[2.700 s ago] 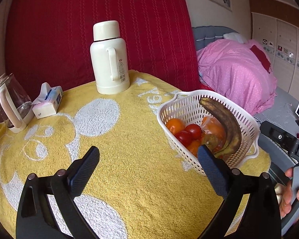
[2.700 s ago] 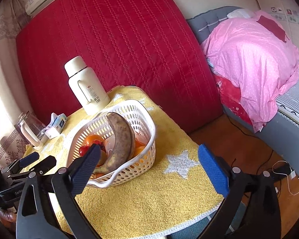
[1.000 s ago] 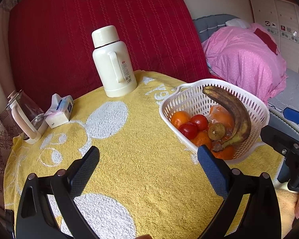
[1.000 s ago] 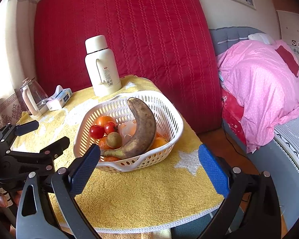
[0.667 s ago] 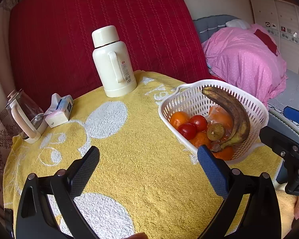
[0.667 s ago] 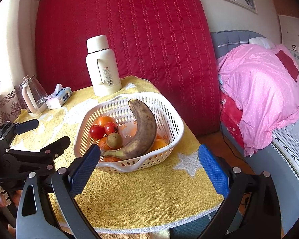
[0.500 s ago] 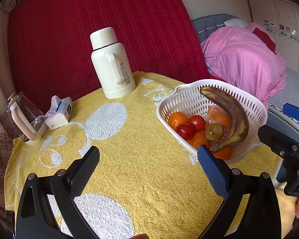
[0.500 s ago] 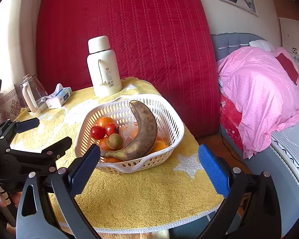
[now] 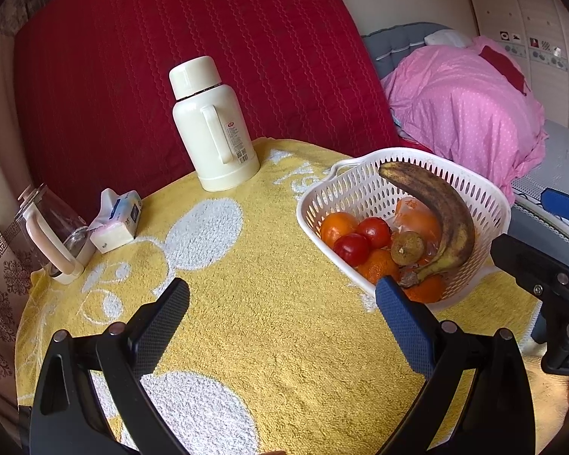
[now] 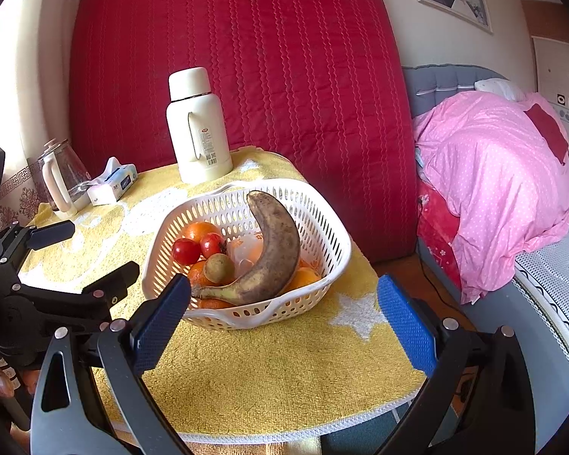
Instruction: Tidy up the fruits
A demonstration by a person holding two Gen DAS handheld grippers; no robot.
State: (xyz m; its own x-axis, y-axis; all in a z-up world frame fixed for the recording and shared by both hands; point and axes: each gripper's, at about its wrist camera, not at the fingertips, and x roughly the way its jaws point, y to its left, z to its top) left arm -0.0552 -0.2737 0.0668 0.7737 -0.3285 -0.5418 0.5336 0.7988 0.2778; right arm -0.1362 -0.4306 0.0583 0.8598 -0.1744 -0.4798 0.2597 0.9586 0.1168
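Note:
A white slotted basket [image 9: 485, 197] [image 10: 334, 242] stands on the yellow towel, near the table's right edge. Inside lie a brown overripe banana [image 9: 444, 208] [image 10: 273, 250], oranges [image 9: 337, 225] [image 10: 199, 229], two red tomatoes [image 9: 351, 248] [image 10: 186, 251], a brown kiwi [image 9: 406, 247] [image 10: 219, 268] and a wrapped orange [image 9: 417, 220]. My left gripper [image 9: 282, 316] hangs open over the towel, left of the basket. My right gripper [image 10: 284, 314] is open just in front of the basket, holding nothing.
A cream thermos [image 9: 212, 129] [image 10: 197, 129] stands at the back of the table. At the left are a tissue pack [image 9: 117, 220] [image 10: 113, 184] and a glass kettle [image 9: 51, 231] [image 10: 62, 182]. A red quilt [image 9: 170, 38] hangs behind; a pink-covered bed [image 10: 504, 174] lies to the right.
The right gripper has swung round and come nearer to face the basket squarely. The left gripper has drifted only slightly. Both stay open and the fruits have not moved.

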